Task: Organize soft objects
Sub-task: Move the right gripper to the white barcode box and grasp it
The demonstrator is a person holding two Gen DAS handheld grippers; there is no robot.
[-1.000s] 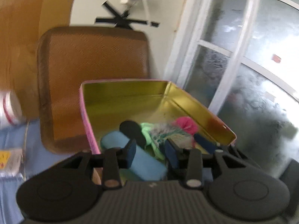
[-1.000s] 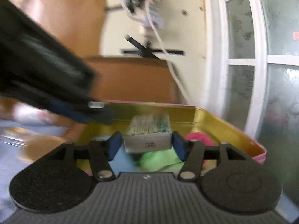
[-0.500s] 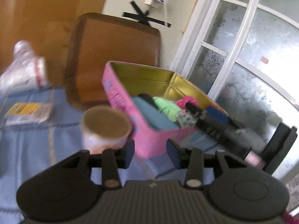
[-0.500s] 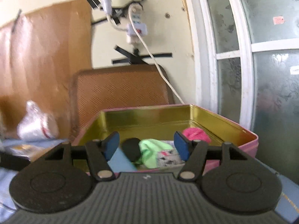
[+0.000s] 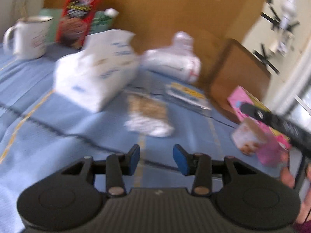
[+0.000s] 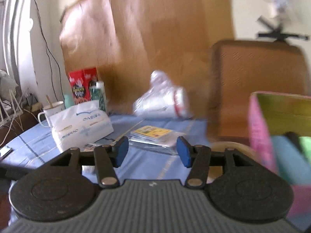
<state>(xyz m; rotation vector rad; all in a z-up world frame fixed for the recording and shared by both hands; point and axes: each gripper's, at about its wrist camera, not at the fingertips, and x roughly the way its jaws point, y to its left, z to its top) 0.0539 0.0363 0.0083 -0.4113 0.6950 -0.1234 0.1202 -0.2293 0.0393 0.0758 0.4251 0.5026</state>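
The pink tin [image 6: 260, 132] stands at the right edge of the right wrist view, with a blue roll [image 6: 289, 159] and a green soft piece [image 6: 305, 147] inside. My right gripper [image 6: 152, 152] hovers left of it, empty, its jaws closing a little. My left gripper [image 5: 157, 159] hangs over the blue cloth with its jaws narrowly apart and nothing between them. Ahead of it lies a small white and beige packet [image 5: 149, 114]. The pink tin [image 5: 243, 101] shows far right there, behind the right gripper's black body [image 5: 272, 120].
On the blue tablecloth sit a white tissue pack [image 5: 97, 71], a white plastic bag [image 5: 175, 60], a yellow card packet [image 5: 186, 95], a mug [image 5: 29, 36], a red box [image 5: 79, 13] and a paper cup [image 5: 248, 136]. A brown chair back [image 6: 256, 89] stands behind the tin.
Both grippers have swung left, away from the tin toward the table. The small box the right gripper held a second ago is gone from its jaws. The left view now faces the packets.
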